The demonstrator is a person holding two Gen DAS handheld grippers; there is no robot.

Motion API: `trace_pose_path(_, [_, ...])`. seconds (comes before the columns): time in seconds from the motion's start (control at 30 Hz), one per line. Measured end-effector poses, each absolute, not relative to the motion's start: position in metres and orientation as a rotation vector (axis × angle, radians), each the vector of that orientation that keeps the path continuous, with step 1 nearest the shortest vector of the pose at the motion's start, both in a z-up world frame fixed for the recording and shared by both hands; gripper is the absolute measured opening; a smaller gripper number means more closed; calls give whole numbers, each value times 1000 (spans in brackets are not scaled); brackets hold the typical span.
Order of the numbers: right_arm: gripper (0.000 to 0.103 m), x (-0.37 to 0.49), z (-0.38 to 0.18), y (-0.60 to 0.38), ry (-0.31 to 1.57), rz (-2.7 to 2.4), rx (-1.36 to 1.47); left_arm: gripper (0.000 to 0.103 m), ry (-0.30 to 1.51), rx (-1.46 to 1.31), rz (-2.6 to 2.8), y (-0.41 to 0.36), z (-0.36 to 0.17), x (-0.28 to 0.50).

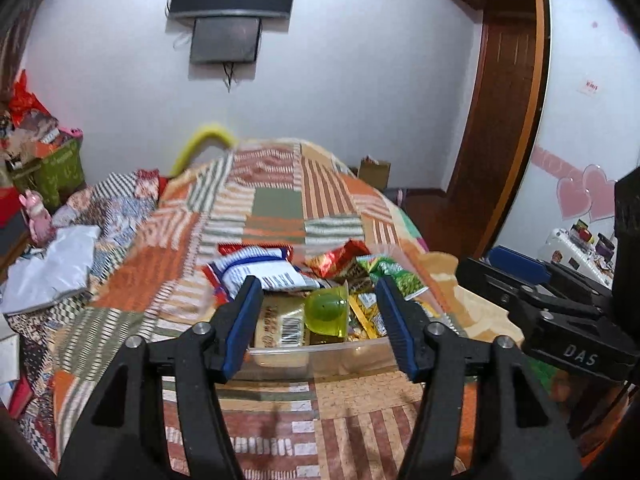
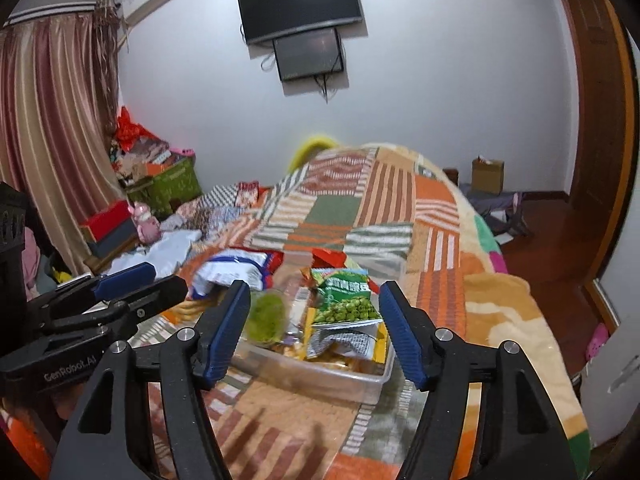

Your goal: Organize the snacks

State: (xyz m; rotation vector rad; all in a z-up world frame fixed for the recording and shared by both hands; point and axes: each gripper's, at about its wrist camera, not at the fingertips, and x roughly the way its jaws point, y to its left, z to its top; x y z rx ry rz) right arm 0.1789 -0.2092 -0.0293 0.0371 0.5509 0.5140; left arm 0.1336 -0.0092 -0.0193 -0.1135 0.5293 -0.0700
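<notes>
Clear plastic container (image 2: 320, 376) set on a patchwork bedspread, heaped with snack packets, green pea bag (image 2: 346, 300) laid on top, white-blue bag (image 1: 256, 272) overhanging the far rim, green jelly cup (image 1: 328, 312) tilted inside.

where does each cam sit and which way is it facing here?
Left wrist: on the left tongs, looking forward and down at the snack bin on the bed; right tongs at its right edge.
Right wrist: on the right tongs, same aim; left tongs at its left edge.
Shared: bin, bedspread, TV.

Home bedroom: quilted bed (image 1: 280, 200), wall-mounted television (image 2: 300, 4).
</notes>
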Motion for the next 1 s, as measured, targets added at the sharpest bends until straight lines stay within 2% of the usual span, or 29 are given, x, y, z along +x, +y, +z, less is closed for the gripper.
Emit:
trace_pose_path(0.13, [74, 161, -17, -209, 512, 505, 45, 65, 473, -101, -61, -7, -3, 112])
trace_pose_path(0.23, [76, 148, -11, -207, 486, 488, 35, 70, 438, -95, -58, -7, 5, 95])
trace_pose_path(0.37, [82, 133, -7, -207, 453, 465, 33, 85, 384, -79, -49, -9, 14, 73])
trace_pose_path(0.53, [83, 121, -3, -207, 421, 440, 29, 99, 334, -67, -30, -8, 20, 56])
trace_pose_path(0.6, [85, 117, -3, -206, 410, 433, 30, 100, 326, -68, -29, -7, 21, 53])
trace_pose_path(0.73, [96, 108, -1, -206, 385, 421, 23, 101, 321, -67, -23, -7, 20, 48])
trace_pose_path(1.0, [98, 103, 2, -208, 358, 410, 21, 102, 327, -88, -20, -2, 17, 45])
